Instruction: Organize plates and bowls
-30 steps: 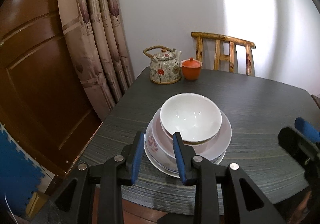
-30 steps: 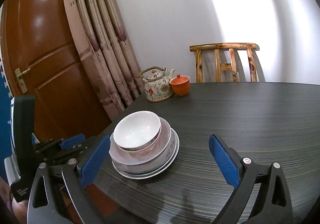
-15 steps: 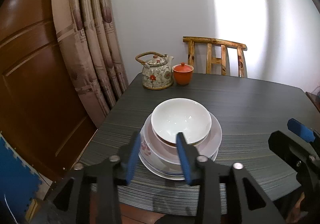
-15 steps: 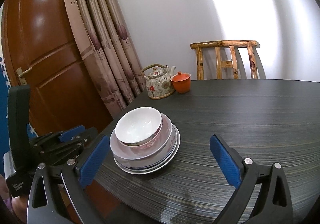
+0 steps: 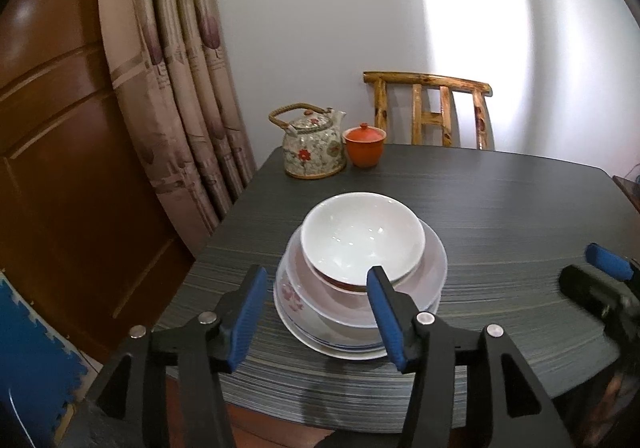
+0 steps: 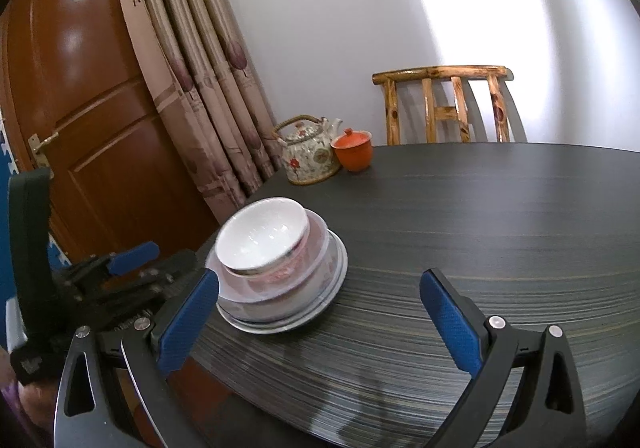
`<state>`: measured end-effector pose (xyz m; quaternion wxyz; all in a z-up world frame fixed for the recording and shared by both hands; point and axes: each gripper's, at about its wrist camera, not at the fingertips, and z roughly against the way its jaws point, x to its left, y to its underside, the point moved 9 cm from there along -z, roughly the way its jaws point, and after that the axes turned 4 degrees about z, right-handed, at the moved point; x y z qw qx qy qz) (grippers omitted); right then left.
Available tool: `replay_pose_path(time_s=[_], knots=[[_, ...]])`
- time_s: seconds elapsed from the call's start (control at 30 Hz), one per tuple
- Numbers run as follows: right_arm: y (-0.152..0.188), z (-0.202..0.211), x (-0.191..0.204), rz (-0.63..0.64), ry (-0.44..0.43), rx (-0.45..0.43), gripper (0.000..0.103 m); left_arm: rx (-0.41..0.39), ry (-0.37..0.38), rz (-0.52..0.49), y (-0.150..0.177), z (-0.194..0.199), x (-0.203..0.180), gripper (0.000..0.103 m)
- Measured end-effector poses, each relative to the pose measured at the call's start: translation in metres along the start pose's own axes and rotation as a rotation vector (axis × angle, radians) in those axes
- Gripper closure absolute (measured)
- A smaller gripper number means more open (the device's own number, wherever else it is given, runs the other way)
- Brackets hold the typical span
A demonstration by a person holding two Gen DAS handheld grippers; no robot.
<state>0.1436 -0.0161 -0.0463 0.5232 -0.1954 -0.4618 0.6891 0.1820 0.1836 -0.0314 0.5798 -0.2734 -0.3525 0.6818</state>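
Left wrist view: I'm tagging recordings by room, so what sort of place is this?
Most likely a home dining corner: a dark dining table with a wooden chair behind it, a floral teapot and stacked bowls and plates on it, and a curtain beside a wooden door.

Left claw (image 5: pixel 316 312) has just been opening, empty.

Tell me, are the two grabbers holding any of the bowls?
No. The left gripper has just been opening, with nothing pinched; the stack of bowls sits beyond it. The right gripper is open and empty.
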Motion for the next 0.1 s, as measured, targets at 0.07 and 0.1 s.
replay_pose_path(time_s=[0.07,0.1], knots=[[0.003,0.001,-0.019,-0.01,0.016,0.007,0.002,0.009,-0.008,0.009,0.001,-0.001,0.001,0.05],[0.003,0.001,-0.029,-0.014,0.025,0.009,0.001,0.016,-0.014,0.007,0.001,-0.002,0.001,0.05]])
